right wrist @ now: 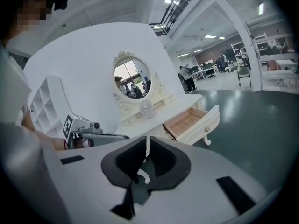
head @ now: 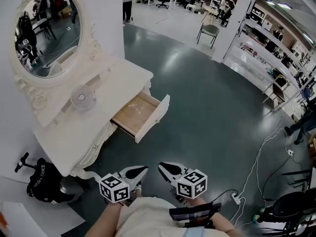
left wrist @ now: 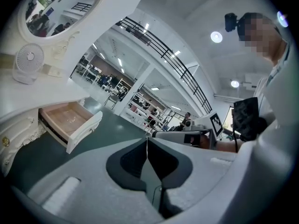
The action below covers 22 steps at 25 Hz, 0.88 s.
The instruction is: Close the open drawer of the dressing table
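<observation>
A white dressing table [head: 123, 80] with an oval mirror stands at the left in the head view. Its drawer [head: 142, 113] is pulled out and its wooden inside is empty. The drawer also shows in the left gripper view [left wrist: 70, 122] and the right gripper view [right wrist: 192, 122]. My left gripper [head: 144, 169] and right gripper [head: 162, 166] hang side by side near my body, well short of the drawer. Both are shut with nothing between the jaws, as seen in the left gripper [left wrist: 147, 141] and right gripper [right wrist: 147, 146] views.
A small white fan [head: 82, 97] sits on the table top. A black bag [head: 45, 180] lies on the floor by the table's near leg. White cables [head: 256, 167] run across the dark floor at the right. Shelves and chairs stand farther back.
</observation>
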Tool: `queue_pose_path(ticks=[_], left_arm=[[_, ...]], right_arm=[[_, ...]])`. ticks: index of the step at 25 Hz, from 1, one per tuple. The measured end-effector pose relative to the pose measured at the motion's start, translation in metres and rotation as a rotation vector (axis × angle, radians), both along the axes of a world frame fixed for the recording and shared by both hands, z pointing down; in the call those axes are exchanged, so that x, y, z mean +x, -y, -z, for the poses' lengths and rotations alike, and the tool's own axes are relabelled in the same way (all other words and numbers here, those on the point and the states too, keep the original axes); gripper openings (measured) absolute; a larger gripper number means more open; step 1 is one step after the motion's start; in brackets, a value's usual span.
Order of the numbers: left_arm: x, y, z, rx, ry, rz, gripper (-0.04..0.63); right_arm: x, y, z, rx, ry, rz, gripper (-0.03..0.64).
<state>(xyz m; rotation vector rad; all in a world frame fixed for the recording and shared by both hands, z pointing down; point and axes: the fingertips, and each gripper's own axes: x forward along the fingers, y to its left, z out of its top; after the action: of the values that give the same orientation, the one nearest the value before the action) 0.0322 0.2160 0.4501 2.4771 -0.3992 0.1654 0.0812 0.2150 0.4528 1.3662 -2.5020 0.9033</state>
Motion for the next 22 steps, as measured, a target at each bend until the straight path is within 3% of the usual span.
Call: queue_pose_path(ticks=[8, 22], left_arm=[[0.003, 0.067, 0.003, 0.009, 0.005, -0.024, 0.011], [-0.003, 0.125, -0.003, 0.004, 0.009, -0.069, 0.011]], right_arm=[[-0.003, 0.058, 0.005, 0.003, -0.001, -0.004, 0.018], [0.000, 0.116, -0.006, -0.013, -0.027, -0.027, 0.018]])
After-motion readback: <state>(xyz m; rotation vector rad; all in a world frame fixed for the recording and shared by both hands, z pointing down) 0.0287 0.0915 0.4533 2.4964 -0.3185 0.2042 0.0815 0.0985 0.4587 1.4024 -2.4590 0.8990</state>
